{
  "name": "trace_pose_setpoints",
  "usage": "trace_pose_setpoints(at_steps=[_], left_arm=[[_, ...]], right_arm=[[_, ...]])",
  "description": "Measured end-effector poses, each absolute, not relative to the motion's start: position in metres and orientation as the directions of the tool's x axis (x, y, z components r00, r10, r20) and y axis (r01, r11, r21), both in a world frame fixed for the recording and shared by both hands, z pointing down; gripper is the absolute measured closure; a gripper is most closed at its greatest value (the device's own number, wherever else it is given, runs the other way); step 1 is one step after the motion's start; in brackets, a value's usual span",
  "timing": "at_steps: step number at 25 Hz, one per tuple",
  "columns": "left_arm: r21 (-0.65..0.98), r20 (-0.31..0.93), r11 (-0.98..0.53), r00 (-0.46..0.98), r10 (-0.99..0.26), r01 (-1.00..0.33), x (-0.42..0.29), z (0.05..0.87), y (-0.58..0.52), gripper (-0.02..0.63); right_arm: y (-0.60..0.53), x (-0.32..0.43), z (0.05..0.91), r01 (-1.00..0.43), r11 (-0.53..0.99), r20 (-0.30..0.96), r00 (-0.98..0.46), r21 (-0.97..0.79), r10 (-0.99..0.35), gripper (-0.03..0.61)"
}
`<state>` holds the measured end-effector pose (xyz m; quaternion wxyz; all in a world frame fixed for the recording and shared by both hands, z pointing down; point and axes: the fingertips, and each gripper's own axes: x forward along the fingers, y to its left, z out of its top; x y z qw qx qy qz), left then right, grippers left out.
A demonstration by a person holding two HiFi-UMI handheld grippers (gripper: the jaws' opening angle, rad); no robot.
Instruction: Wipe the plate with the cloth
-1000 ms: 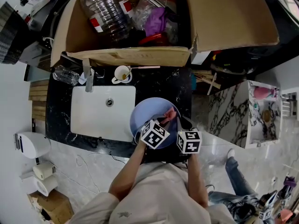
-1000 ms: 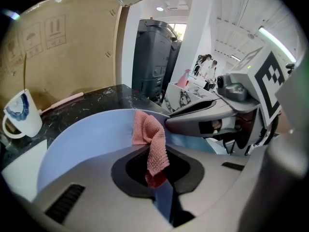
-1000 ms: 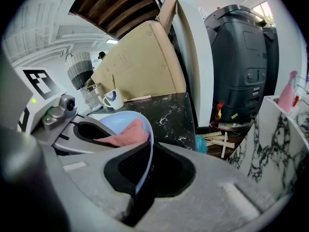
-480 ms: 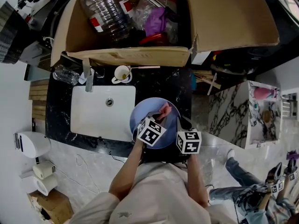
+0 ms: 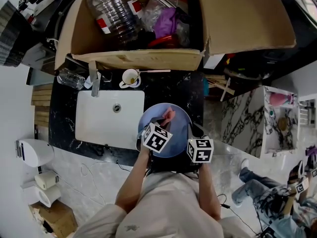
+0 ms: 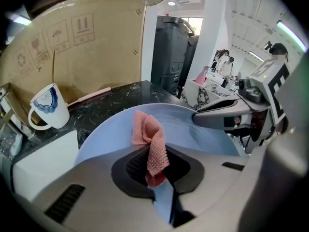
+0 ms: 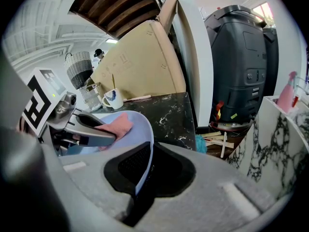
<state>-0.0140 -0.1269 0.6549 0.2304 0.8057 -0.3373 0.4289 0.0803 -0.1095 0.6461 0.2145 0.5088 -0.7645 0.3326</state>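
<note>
1. Lower centre of the head view: the left gripper (image 5: 165, 124) is clenched on the lower end of a pink waffle-weave cloth (image 6: 148, 140). The free end of the cloth folds forward onto the face of a pale blue plate (image 5: 181, 127).

2. The right gripper (image 7: 144, 170) is clamped on the plate's rim. In its own view the thin blue edge runs straight down between the two jaws, so this gripper is the one steadying the dish.

3. The plate sits at the centre of the head view, over the black marble countertop (image 5: 168, 86) and just right of the white sink (image 5: 106, 128). Whether it rests on the counter or is carried clear of it cannot be told.

4. The key relation: the plate's open face lies directly ahead of the left gripper, toward the top of the frame, and the cloth's long axis points the same way. The left gripper is therefore the one placed to wipe, and a stroke would likely sweep across the face away from the rim that the right gripper holds.

5. Beyond the plate, a white mug (image 6: 48, 111) with a blue pattern stands on the counter before a cardboard box (image 5: 148, 58).
</note>
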Motion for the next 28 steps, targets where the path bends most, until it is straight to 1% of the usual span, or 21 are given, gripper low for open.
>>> trace_pose_setpoints(at_steps=[9,28], left_arm=[[0.064,0.875,-0.65,0.356,-0.329,-0.757,-0.034,0.655,-0.12,0.58],[0.077,0.905,-0.653,0.327,-0.271,-0.753,-0.05,0.656,-0.096,0.58]], right_arm=[[-0.11,0.081,0.646,-0.923,0.261,0.669,-0.385,-0.284,-0.635,0.551],[-0.109,0.081,0.647,-0.923,0.262,0.672,-0.384,-0.281,-0.633,0.551]])
